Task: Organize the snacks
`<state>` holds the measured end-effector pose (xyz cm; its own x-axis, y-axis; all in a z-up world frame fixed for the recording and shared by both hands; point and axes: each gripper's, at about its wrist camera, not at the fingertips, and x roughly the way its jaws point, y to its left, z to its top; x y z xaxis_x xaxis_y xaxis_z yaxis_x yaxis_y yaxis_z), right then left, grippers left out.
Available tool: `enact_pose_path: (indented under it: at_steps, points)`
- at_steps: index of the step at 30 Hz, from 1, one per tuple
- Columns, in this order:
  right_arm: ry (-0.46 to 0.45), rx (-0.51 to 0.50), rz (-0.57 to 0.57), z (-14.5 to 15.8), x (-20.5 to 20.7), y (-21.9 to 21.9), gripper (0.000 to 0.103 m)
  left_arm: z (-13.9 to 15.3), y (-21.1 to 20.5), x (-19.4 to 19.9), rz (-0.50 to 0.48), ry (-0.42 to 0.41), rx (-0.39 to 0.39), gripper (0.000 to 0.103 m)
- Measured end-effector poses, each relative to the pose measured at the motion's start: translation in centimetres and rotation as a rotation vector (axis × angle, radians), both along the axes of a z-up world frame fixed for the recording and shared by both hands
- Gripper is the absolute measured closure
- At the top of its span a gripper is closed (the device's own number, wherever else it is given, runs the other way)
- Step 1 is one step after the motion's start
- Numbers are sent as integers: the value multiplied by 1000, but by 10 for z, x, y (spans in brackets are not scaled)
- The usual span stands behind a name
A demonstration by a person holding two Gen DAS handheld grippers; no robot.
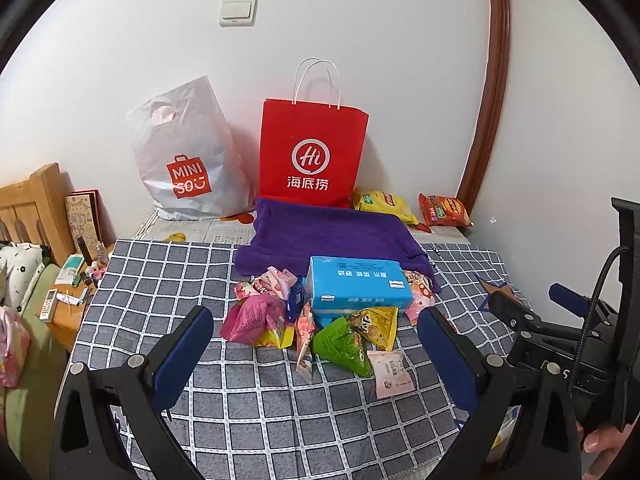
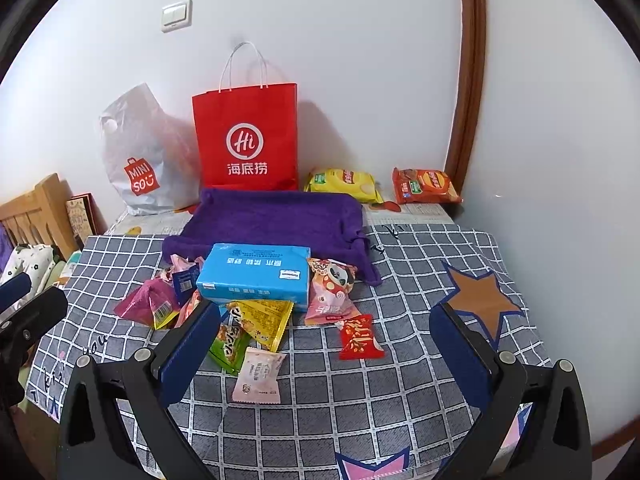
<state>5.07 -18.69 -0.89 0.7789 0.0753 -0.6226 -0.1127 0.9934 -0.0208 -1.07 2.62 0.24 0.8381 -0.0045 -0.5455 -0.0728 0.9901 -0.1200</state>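
Snack pile (image 1: 320, 320) heaped mid-bed on checked cloth (image 1: 160, 280), straight ahead of both grippers. Left gripper (image 1: 316, 354) and right gripper (image 2: 326, 350): jaws wide apart, holding nothing. Pink sachet (image 2: 258, 376) nearest, between right jaws, long axis running away. Crinkly foil pyramids, glossy; rigid blue box (image 2: 256, 276) on top. Red paper bag (image 2: 246, 136) upright behind.

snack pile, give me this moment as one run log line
left gripper open, empty | right gripper open, empty | snack pile untouched around blue box | red bag upright at wall
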Motion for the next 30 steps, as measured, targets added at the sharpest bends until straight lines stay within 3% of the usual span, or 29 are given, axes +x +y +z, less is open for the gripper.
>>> enact_pose_path:
  at_steps: [30]
  points:
    - [1,-3,-2,1,-2,0,0,0,-3,-3,-6,-4,3,1]
